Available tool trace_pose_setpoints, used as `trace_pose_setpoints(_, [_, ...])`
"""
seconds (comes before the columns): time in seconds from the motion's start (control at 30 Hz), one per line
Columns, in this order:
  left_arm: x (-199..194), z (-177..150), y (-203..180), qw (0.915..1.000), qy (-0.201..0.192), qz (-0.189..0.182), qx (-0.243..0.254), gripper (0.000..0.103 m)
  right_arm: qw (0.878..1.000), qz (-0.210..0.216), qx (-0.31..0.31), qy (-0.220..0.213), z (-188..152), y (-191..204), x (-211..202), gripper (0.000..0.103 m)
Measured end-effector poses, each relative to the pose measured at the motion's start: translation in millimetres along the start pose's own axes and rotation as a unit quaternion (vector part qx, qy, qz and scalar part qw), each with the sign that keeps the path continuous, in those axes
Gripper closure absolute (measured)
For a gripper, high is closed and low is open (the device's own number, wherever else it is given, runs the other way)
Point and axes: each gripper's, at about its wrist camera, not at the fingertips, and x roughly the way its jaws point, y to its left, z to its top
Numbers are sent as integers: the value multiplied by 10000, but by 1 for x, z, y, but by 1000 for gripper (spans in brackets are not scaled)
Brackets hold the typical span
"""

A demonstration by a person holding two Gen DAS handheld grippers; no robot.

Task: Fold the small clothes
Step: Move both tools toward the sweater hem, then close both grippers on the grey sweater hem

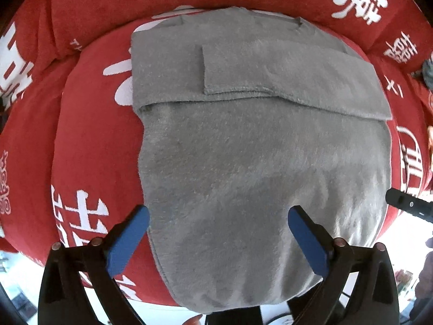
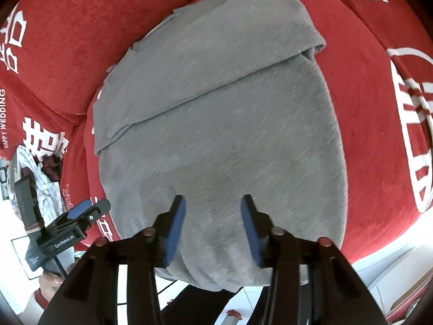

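Covering everything, a red plush cloth with white characters (image 1: 89, 146) underlies a grey fleece garment (image 1: 257, 168), sleeves folded across its far end, near hem hanging off the edge. Left gripper (image 1: 217, 222) gapes wide, empty; right gripper (image 2: 213, 211) half-open, empty. Clutter at the margins is indistinct.

Red sofa (image 1: 89, 140) with white printed characters — seat cushion plus back cushions behind. Grey garment (image 1: 257, 149) lies flat on the seat, sleeves folded across its far part, near hem hanging over the seat's front edge — nothing else directly on it.
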Motion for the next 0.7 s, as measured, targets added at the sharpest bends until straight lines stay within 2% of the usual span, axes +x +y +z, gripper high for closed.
trace_pose_setpoints(0.23, [11,-8,3,9996,138,1,246,0,9999,-19,118,13,-20,1,7,55])
trace_pose_setpoints(0.4, [11,-22,0,9997,150,3,167,0,9999,-90,103,53,-33,-4,3,55])
trace_pose_setpoints(0.5, [13,-34,-4,9998,155,27,113,0,9999,-83,86,86,-39,-10,1,44])
trace_pose_setpoints(0.7, [19,-66,-15,9996,208,159,-88,0,9999,-63,-35,144,-56,-29,0,44])
